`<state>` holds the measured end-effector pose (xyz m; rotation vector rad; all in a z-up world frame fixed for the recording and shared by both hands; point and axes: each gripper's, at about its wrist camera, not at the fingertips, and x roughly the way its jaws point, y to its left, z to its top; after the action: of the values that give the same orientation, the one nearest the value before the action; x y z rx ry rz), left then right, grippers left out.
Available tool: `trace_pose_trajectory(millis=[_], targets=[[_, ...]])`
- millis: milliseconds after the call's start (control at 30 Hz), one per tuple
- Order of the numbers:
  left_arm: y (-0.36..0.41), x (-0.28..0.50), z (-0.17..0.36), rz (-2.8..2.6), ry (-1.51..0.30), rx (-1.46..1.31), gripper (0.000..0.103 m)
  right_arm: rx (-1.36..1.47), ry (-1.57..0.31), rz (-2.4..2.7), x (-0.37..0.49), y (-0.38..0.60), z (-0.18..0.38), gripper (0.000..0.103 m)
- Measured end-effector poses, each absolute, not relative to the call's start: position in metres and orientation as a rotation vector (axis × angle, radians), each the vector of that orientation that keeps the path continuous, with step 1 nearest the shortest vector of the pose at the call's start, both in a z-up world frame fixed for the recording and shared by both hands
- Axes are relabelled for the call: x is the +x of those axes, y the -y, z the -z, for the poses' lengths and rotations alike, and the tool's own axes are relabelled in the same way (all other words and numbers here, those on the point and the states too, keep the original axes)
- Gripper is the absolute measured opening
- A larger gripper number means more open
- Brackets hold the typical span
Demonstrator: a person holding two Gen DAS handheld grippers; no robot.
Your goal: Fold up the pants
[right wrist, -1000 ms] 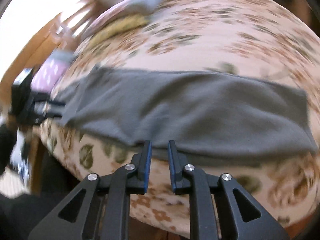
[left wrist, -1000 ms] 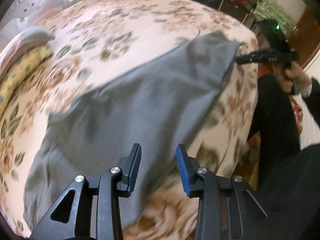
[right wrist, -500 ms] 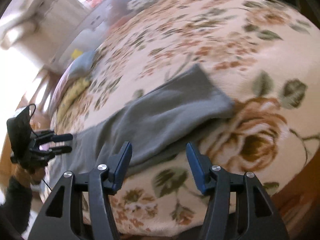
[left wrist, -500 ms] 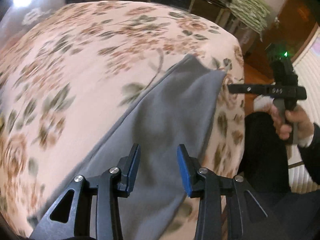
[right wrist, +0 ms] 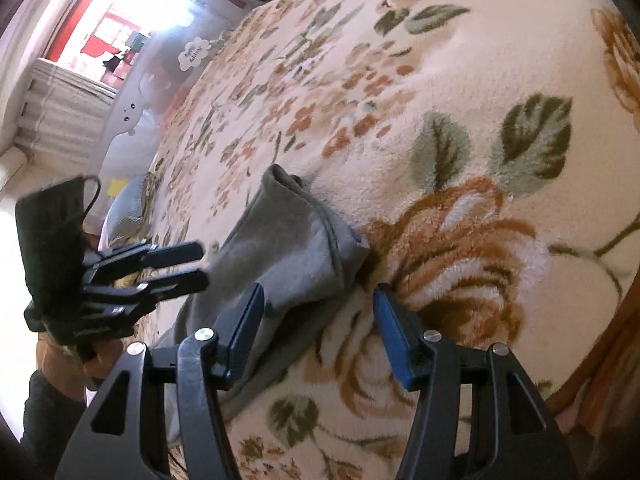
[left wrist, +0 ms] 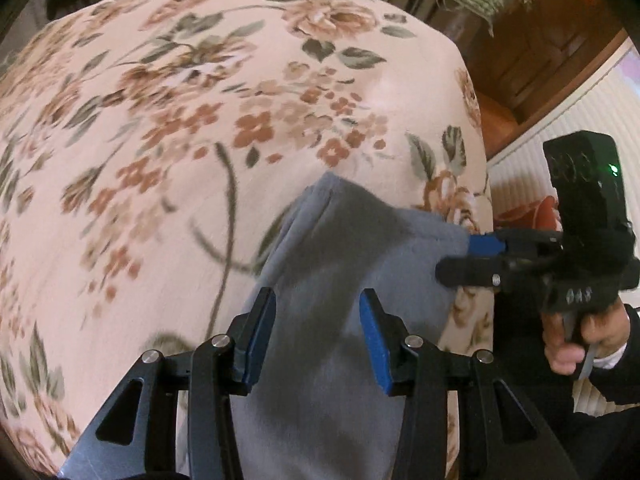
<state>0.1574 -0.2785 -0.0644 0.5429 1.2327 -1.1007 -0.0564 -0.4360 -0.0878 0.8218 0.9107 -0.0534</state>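
Note:
Grey pants (left wrist: pixel 332 320) lie on a floral bed cover (left wrist: pixel 200 120), and I see their narrow leg end (right wrist: pixel 304 240) near the bed's corner. My left gripper (left wrist: pixel 316 332) is open, its blue pads above the grey cloth a little short of the leg end. My right gripper (right wrist: pixel 318 320) is open at the cuff corner, one pad over the cloth, one over the cover. In the left wrist view the right gripper (left wrist: pixel 472 256) reaches in from the right, its tips at the cuff edge. In the right wrist view the left gripper (right wrist: pixel 200 266) is open at the left.
The bed's edge (left wrist: pixel 476 184) drops off to the right, with wooden furniture (left wrist: pixel 532 60) and a white ribbed wall (left wrist: pixel 532 152) beyond. Pillows (right wrist: pixel 124 204) lie at the bed's far end, under a bright window (right wrist: pixel 116 28). My dark-clothed legs (left wrist: pixel 560 440) stand beside the bed.
Both grippers have travelled along the pants to the leg end. The right gripper, shut a second ago, has opened wide and closed in on the cuff corner.

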Motion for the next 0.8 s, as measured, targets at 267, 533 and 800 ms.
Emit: trace_pose_trajectory(millis=[267,533,800], targets=[[0.311,0.165,0.082,1.114,-1.275,0.595,0.049,0.874,-0.902,0.049,-0.059,0.444,0.094,0.058],[0.328,0.165,0.103,1.071,-1.294,0.656,0.061,0.894,-0.93,0.055,-0.054,0.447,0.103,0.056],[0.335,0.174,0.104,1.082,-1.302,0.676,0.061,0.94,-0.908,0.057,-0.059,0.453,0.106,0.051]])
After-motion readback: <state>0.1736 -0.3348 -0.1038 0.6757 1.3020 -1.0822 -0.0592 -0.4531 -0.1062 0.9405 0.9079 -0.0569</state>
